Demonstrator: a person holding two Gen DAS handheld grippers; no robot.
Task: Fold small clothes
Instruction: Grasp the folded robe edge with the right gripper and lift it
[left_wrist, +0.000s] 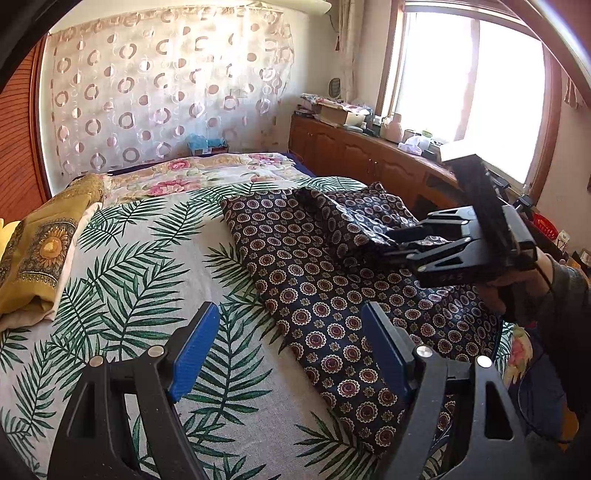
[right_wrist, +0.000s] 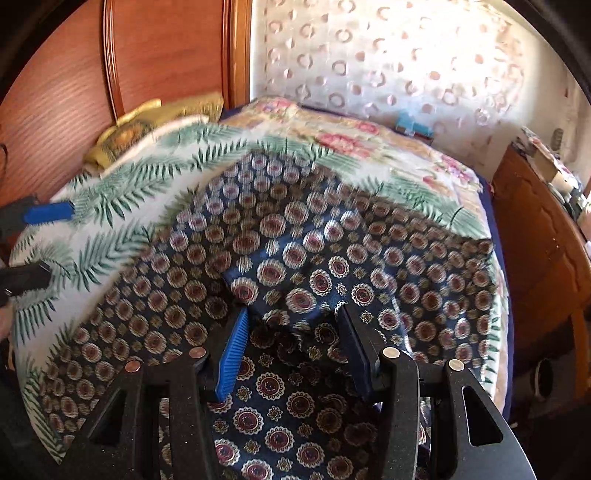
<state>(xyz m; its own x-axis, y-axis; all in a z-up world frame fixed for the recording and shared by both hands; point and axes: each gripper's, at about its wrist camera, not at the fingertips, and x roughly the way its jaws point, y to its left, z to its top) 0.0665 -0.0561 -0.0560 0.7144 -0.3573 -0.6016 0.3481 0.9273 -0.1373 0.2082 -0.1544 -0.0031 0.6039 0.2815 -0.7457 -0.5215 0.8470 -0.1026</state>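
A dark navy garment (left_wrist: 317, 299) with round flower medallions lies on the bed, its far part folded over on itself. My left gripper (left_wrist: 290, 310) hovers open over the garment's left edge, with nothing between its blue pads (left_wrist: 194, 350). My right gripper (left_wrist: 391, 245), held in a hand, reaches in from the right onto the folded part. In the right wrist view the right gripper (right_wrist: 291, 325) has its jaws apart. A raised fold of the garment (right_wrist: 295, 280) lies between them, and the pads do not press on it. The left gripper (right_wrist: 48, 243) shows at the left edge.
The bed has a palm-leaf sheet (left_wrist: 147, 258). A yellow pillow (left_wrist: 40, 254) lies at the left by the wooden headboard (right_wrist: 166, 55), and a floral quilt (left_wrist: 207, 173) lies at the far end. A cluttered wooden cabinet (left_wrist: 369, 155) runs under the window along the right.
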